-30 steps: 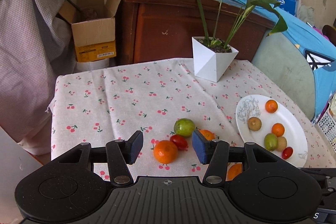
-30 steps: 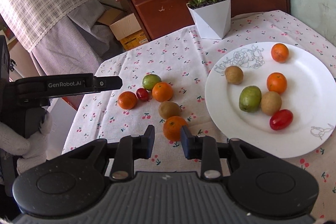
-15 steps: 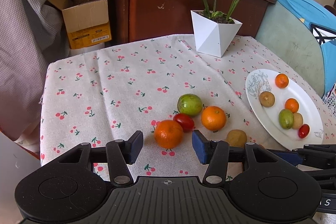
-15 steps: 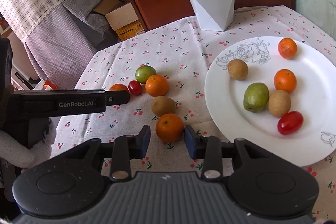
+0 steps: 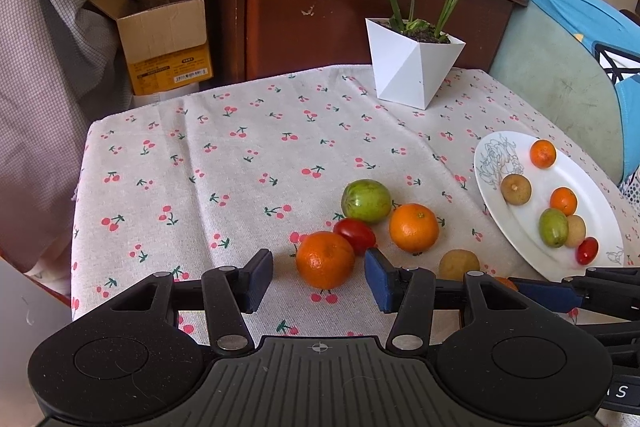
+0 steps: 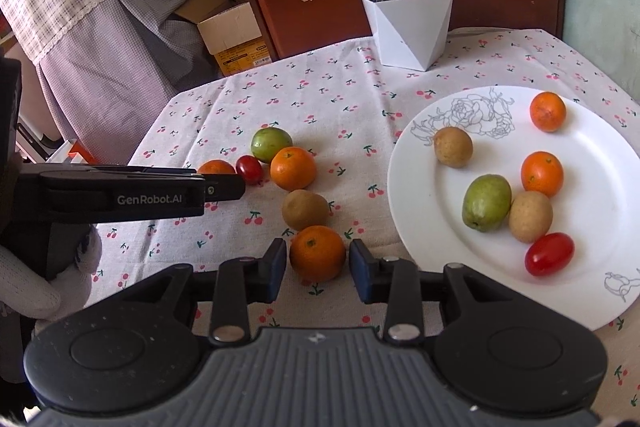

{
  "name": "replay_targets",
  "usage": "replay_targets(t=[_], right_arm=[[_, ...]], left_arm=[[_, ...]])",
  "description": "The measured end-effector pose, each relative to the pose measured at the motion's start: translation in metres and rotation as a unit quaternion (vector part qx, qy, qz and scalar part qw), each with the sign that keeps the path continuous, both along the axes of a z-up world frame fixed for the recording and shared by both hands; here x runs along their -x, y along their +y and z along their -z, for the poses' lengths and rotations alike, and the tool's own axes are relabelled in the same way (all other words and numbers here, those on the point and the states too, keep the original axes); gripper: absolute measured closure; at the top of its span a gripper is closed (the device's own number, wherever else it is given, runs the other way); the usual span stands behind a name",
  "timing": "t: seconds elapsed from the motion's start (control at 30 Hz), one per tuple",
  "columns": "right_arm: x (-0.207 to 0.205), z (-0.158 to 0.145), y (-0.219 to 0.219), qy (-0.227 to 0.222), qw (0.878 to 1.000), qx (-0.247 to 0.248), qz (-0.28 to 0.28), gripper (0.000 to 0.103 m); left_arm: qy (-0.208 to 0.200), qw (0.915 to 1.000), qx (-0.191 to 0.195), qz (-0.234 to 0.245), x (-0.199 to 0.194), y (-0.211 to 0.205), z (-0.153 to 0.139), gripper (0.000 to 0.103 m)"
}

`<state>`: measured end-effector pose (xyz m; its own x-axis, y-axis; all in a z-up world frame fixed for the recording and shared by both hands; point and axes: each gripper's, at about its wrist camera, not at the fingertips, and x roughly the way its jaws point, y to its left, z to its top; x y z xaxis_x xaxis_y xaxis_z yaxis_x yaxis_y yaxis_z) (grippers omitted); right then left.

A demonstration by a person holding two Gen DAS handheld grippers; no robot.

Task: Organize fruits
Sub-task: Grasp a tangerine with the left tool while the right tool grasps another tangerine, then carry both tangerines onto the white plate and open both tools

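Fingers of both grippers stand open, each pair straddling a loose orange without touching, seemingly aligned to grasp for the plate.

We hold our left gripper low and level, jaws spread wide. Our right gripper sits low too, jaws parted. A white-gloved hand, probably our left, grips the left gripper's handle.
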<state>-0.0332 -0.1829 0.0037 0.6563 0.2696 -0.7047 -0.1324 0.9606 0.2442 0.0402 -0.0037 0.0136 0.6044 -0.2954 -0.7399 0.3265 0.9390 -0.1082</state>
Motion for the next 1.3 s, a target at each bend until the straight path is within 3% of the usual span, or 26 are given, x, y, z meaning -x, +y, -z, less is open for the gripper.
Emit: replay_targets(t=[0.2, 0.37, 1.03, 1.3], right_arm=[[0.001, 0.0, 0.003, -0.004, 1.0, 0.012, -0.002, 0.071], [0.001, 0.0, 0.004, -0.004, 1.0, 0.012, -0.002, 0.072], [0.003, -0.011, 0.0, -0.015, 1.0, -0.009, 0.007, 0.073], [0.002, -0.025, -0.018, -0.036, 0.998, -0.022, 0.039, 0.073]], left_arm=[[-0.008, 0.9999, -0.007, 0.008, 0.001, -0.004, 0.001, 0.058], [-0.01, 0.9999, -0.005, 0.012, 0.001, -0.003, 0.001, 0.074], [-0.028, 0.9995, 0.008, 0.014, 0.013, -0.007, -0.016, 0.075], [-0.036, 0.9987, 0.029, 0.022, 0.017, -0.017, -0.027, 0.075]])
